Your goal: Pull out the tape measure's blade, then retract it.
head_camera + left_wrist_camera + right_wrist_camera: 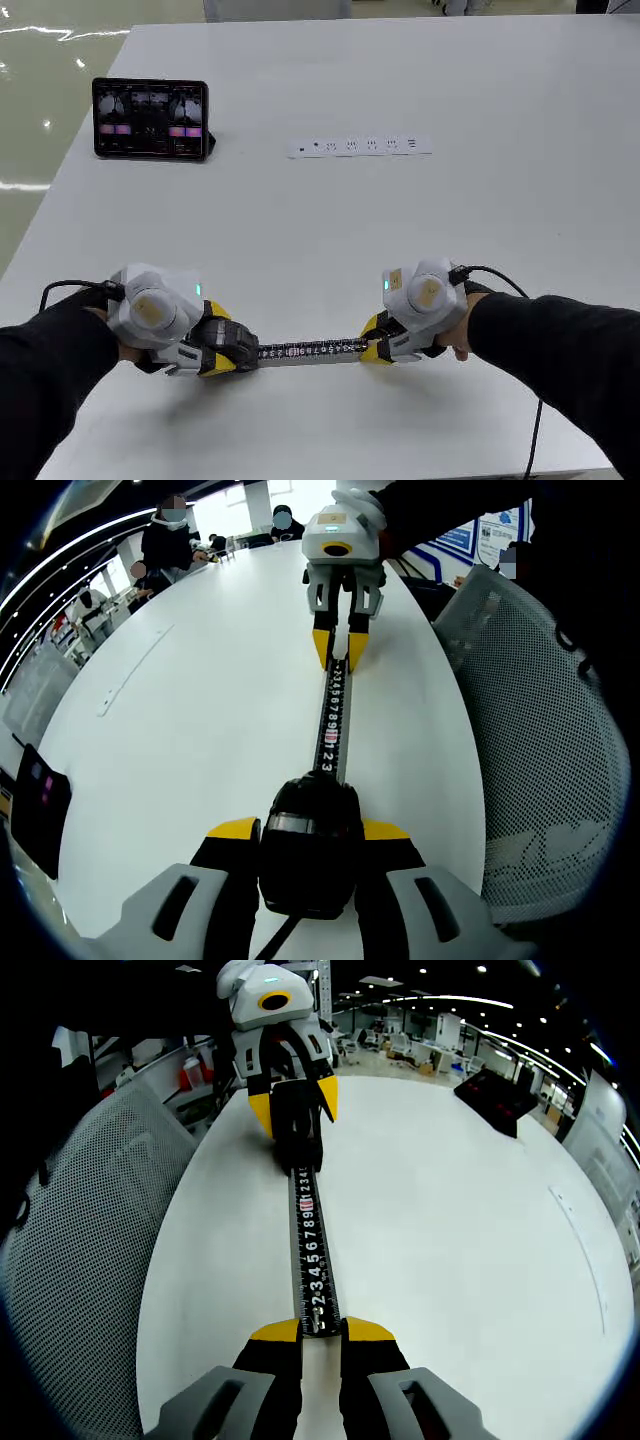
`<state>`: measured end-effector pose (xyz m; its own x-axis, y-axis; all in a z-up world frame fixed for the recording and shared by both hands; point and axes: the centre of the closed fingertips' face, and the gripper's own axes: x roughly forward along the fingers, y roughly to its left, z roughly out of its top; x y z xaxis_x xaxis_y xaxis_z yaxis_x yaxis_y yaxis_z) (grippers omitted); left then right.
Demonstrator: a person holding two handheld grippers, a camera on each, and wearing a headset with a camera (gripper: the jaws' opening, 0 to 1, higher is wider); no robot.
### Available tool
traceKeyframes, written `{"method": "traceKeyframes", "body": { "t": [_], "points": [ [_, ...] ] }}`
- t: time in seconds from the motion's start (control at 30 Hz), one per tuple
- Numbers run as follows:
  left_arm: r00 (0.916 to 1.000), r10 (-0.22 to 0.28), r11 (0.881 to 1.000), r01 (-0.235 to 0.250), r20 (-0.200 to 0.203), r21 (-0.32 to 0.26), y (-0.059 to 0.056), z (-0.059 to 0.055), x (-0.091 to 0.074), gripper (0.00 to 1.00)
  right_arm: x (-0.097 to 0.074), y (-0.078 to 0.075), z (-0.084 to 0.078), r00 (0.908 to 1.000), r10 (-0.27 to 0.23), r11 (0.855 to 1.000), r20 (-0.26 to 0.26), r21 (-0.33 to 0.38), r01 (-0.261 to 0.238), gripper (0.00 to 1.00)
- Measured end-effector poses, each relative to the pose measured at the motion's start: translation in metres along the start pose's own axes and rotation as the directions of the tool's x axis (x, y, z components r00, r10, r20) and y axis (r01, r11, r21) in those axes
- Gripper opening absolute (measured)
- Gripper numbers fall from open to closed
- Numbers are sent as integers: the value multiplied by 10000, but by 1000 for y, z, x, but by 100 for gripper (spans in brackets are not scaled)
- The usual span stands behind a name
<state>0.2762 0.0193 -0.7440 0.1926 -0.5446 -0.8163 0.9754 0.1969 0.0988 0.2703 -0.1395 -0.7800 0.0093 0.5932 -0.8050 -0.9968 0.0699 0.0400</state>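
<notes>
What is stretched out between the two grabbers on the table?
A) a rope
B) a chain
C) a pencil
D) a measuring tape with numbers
D: a numbered blade runs from the black case clamped in the left gripper to the right gripper, which pinches its end.

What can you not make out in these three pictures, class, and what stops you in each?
Blade tip: right gripper view, pinched inside the right gripper.
Tape measure case sides: left gripper view, covered by the left gripper.
Tablet screen: head view, too small to read.
</notes>
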Motion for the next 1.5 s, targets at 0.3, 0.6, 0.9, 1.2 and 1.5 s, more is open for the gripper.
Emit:
{"method": "traceKeyframes", "body": {
  "t": [0.3, 0.6, 0.9, 1.2, 1.5],
  "points": [
    [10000, -36, 9999, 36, 58, -107, 1, 0, 0, 32, -6, 0, -7, 10000, -88, 9999, 8, 120, 88, 10],
    [9999, -60, 9999, 61, 87, -135, 2, -1, 0, 32, -11, -1, -15, 9999, -117, 9996, -47, 241, 118, 10],
    [9999, -102, 9999, 103, 138, -126, 1, 0, 0, 32, -14, -1, -19, 9997, -167, 9997, -200, 173, 170, 10],
    [9998, -104, 9998, 107, 197, -151, 1, 0, 0, 32, -15, -1, -19, 9995, -116, 9998, -296, 146, 120, 10],
    [9997, -100, 9998, 103, 202, -144, 1, 0, 0, 31, -18, -2, -24, 9996, -115, 9998, -276, 187, 120, 10]
  ]
}}
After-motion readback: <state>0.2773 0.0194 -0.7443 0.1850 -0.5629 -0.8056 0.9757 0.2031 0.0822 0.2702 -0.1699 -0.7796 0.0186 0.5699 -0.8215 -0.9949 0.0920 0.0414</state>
